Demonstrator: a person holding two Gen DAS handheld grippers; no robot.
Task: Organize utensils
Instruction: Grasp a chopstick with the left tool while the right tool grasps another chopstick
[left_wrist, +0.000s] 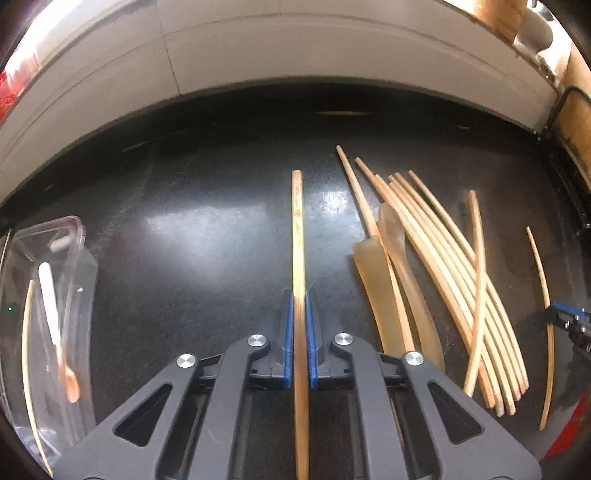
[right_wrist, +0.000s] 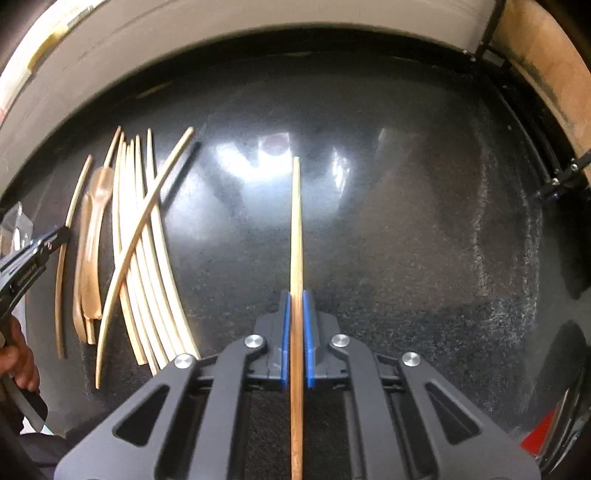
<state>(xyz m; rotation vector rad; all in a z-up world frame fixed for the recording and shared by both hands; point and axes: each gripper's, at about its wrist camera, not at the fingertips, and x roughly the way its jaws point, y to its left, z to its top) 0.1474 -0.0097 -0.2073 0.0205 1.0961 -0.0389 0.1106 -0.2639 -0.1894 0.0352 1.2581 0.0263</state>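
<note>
At the lower centre of each wrist view, a claw is clamped on a single chopstick: the left claw (left_wrist: 300, 325) pinches one chopstick (left_wrist: 297, 236), the right claw (right_wrist: 296, 321) another (right_wrist: 296, 229). Both sticks run between the blue pads and point up the frame over the dark tabletop (left_wrist: 207, 229). Loose chopsticks (left_wrist: 461, 280) and pale spoons (left_wrist: 384, 280) lie at right in the left view; a clear container (left_wrist: 70, 236) sits lower left. I'd lift straight, keeping the long tips level. Open room lies ahead; the wall edge is far.
</note>
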